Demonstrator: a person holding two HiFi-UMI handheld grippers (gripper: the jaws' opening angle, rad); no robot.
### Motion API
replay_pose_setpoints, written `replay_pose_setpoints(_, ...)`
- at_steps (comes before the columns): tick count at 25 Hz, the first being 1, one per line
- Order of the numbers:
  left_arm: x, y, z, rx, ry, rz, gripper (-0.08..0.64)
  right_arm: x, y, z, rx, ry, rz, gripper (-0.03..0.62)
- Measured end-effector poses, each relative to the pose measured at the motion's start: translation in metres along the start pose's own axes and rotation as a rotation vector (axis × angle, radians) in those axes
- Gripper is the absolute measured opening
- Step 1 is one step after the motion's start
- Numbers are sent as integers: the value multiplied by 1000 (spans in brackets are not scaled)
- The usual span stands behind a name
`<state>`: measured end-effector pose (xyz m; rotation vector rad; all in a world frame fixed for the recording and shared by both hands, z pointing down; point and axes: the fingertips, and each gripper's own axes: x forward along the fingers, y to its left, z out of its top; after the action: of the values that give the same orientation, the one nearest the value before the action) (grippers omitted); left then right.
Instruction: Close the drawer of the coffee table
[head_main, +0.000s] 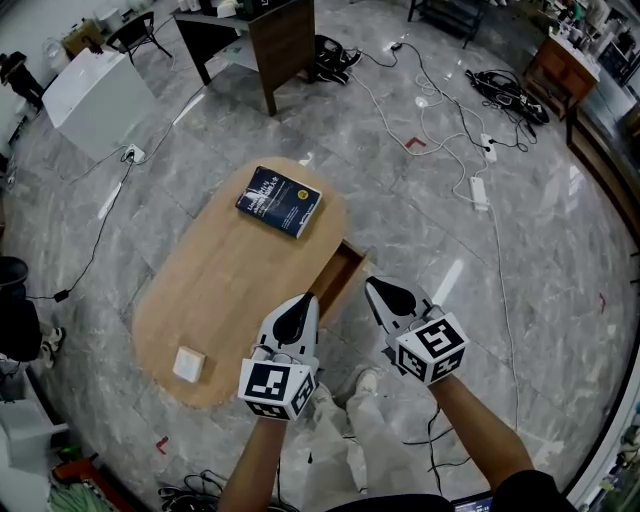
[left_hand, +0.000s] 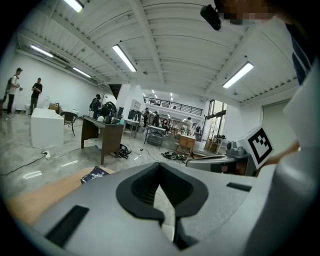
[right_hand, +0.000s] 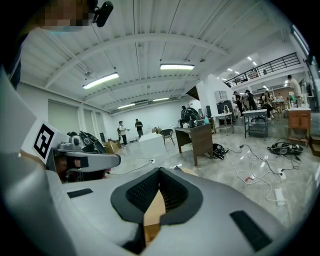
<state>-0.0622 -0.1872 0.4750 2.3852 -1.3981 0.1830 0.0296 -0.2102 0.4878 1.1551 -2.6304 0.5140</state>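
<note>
Grey marble floor (head_main: 420, 200) surrounds oval wooden coffee table (head_main: 230, 280), its wooden drawer (head_main: 342, 275) open; left gripper (head_main: 307, 299) and right gripper (head_main: 371, 284) hover nearby, clenched empty.

Coffee table (head_main: 225, 285): set on the floor, ahead of the person.
Drawer (head_main: 341, 274): drawn out from the table's right side.
Book (head_main: 279, 200): laid on the table's far end.
Square block (head_main: 188, 363): laid on the near end.
Left gripper (head_main: 300, 306): held at the table's right edge, just before the drawer.
Right gripper (head_main: 379, 291): held over the floor, just right of the drawer.
Desk (head_main: 272, 38): placed well behind the table.
</note>
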Motion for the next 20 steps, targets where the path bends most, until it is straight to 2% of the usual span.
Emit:
replay_pose_setpoints(4,3,7,-15,-25,11,10,2,5,-3,-13,8,11,-1,12)
replay_pose_setpoints(20,11,21,-60,-40,54,11,2,20,-18,-46,47,10,-40,12)
